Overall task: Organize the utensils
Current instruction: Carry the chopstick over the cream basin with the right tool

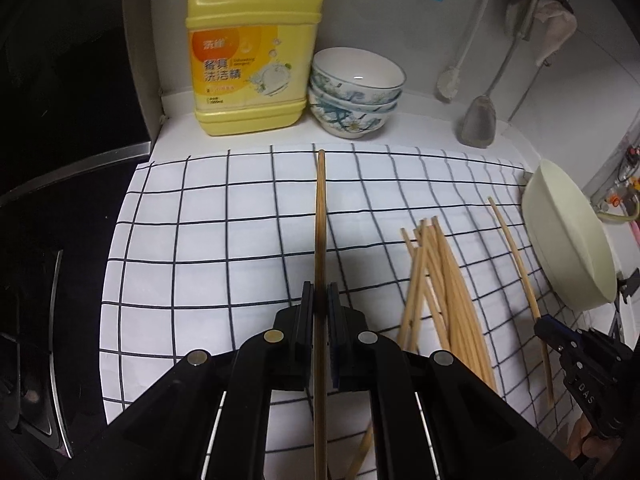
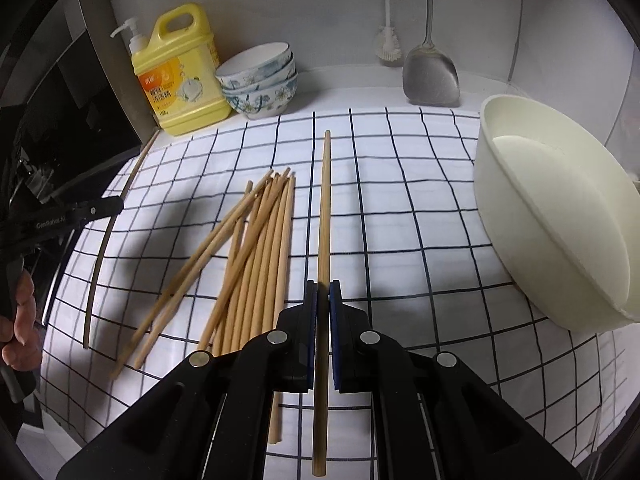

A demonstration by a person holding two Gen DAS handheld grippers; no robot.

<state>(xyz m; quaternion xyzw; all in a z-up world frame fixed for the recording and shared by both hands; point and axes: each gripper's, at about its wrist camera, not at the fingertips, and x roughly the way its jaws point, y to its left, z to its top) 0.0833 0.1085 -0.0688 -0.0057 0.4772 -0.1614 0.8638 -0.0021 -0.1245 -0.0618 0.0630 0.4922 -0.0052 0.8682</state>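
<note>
Across the checked cloth (image 2: 400,216), a cream bowl (image 2: 552,216) leans at the right and loose chopsticks (image 2: 256,256) lie heaped mid-cloth. Each gripper is clamped on one stick, likely to pair them: right gripper (image 2: 323,292) on its chopstick (image 2: 325,208), left gripper (image 1: 320,296) on a darker chopstick (image 1: 320,216).

I see a loose pile of pale wooden chopsticks (image 2: 248,264) lying left of centre, and one chopstick (image 2: 323,240) clamped lengthwise in each gripper.
</note>
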